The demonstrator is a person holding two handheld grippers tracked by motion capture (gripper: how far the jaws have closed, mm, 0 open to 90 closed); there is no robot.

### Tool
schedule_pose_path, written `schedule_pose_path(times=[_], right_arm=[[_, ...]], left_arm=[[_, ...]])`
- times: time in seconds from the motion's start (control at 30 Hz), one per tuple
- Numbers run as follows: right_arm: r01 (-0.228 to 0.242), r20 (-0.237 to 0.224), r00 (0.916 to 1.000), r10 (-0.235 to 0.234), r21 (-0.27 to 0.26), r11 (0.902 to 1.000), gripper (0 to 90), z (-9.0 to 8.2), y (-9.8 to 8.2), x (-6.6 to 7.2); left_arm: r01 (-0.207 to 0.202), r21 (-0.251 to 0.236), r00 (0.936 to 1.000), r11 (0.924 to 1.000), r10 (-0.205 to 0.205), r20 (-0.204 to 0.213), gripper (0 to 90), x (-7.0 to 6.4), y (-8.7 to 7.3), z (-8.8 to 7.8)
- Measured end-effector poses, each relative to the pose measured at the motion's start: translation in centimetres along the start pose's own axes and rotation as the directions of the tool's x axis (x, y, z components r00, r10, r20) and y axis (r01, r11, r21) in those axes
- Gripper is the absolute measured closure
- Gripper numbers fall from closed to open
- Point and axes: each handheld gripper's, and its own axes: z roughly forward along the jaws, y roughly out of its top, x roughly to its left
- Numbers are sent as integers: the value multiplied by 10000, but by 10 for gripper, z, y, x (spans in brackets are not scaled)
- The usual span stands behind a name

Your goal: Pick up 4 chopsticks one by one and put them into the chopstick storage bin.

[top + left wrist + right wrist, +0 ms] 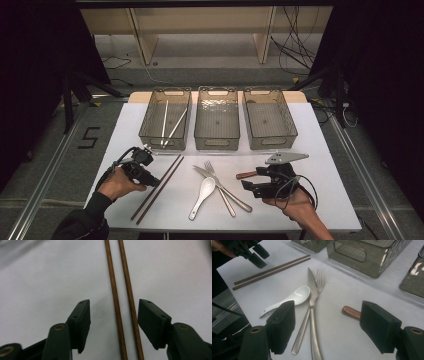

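Observation:
A pair of brown wooden chopsticks (159, 187) lies side by side at the table's left. My left gripper (152, 181) is low over them. In the left gripper view both chopsticks (120, 315) run between the jaws of the left gripper (114, 305), with a gap on each side and the pads off the wood. My right gripper (250, 186) rests at the right with its jaws wide and nothing in them. Ahead of the right gripper (328, 307) lies a brown wooden handle (350, 312).
A white spoon (202, 195), a knife (222, 187) and a fork (217, 180) lie crossed at the table's middle front. Three clear bins stand at the back: the left bin (148, 120) holds white chopsticks (170, 125); middle bin (216, 145); right bin (272, 142).

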Motion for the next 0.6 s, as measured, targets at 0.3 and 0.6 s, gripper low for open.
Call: schedule_pose_path(times=[0.3,0.6], right_arm=[[87,9,10000,-87,78,9999,295,3,2,4],[85,7,10000,-85,76,9999,295,2,1,3]], left_arm=[[-23,286,10000,9996,21,69,575,-2,-7,9],[-254,753,9996,9968,246,125,677,-4,-6,18]])
